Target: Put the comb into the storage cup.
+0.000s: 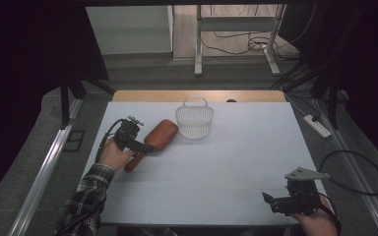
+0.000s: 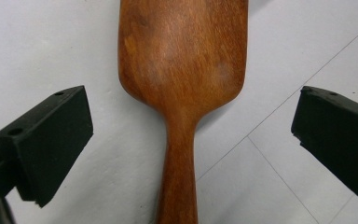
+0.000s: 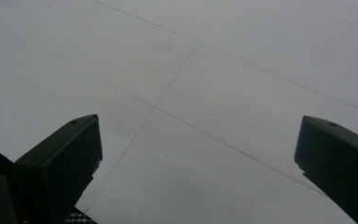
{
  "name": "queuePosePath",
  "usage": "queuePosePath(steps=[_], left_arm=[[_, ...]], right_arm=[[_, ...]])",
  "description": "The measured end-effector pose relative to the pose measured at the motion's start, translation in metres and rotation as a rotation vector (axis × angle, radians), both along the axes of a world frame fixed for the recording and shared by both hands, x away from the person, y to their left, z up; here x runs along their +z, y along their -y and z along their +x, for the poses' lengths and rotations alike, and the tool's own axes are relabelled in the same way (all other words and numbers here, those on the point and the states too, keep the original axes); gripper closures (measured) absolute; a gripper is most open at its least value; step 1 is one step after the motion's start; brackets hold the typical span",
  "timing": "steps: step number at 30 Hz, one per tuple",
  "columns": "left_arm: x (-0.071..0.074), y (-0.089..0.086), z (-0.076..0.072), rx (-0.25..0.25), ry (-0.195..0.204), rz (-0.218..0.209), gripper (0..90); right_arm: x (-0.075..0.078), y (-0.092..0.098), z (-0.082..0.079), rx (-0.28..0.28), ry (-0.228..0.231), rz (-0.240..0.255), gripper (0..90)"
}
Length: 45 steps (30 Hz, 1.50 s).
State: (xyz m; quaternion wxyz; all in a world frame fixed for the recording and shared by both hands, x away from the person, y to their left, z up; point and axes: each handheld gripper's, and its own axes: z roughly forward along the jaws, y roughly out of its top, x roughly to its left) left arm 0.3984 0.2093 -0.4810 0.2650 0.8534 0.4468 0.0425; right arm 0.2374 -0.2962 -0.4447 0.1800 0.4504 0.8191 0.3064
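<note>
A brown wooden paddle (image 1: 160,134) lies flat on the white table (image 1: 236,147), its broad head toward the basket and its handle (image 1: 134,162) pointing at the person. My left gripper (image 1: 146,147) hovers over the handle. In the left gripper view the handle (image 2: 179,158) runs up between the two wide-apart jaws of that gripper (image 2: 193,119); the pads do not touch it. A white mesh basket (image 1: 194,121) with a loop handle stands just right of the paddle's head. My right gripper (image 1: 271,200) rests near the table's front right corner, open (image 3: 198,140) over bare table.
A wooden strip (image 1: 197,95) borders the table's far edge. Metal rails (image 1: 44,167) run along the left side. On the floor at right lie a power strip (image 1: 317,125) and a looped cable (image 1: 369,167). Desk legs (image 1: 198,44) stand beyond the table.
</note>
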Motion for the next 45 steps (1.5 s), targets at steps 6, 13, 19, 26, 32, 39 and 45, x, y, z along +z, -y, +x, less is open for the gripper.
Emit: queuePosePath(steps=[6,13,19,26,32,39,45], left_arm=[[-0.006,0.0,0.001,-0.007,-0.009,-0.009,0.0],[-0.019,0.004,0.002,-0.027,-0.018,0.028,0.0],[-0.028,0.007,0.002,-0.044,-0.038,0.058,0.0],[-0.032,0.006,0.003,-0.041,-0.046,0.076,0.0],[-0.029,0.003,0.003,-0.033,-0.057,0.059,0.0],[-0.03,0.007,-0.001,-0.057,-0.039,0.135,15.9],[-0.03,0.007,-0.002,-0.079,-0.047,0.132,38.8]], right_arm=[[0.0,0.0,0.0,0.003,0.001,-0.001,0.9],[0.0,0.0,0.0,0.004,0.001,-0.001,0.9],[0.0,0.0,0.0,0.007,0.001,-0.003,0.9],[0.0,0.0,0.0,0.008,0.001,-0.003,0.9],[0.0,-0.001,-0.001,0.01,0.002,-0.004,0.9],[0.0,-0.001,-0.001,0.013,0.004,-0.005,0.9],[0.0,-0.001,-0.001,0.015,0.004,-0.007,0.9]])
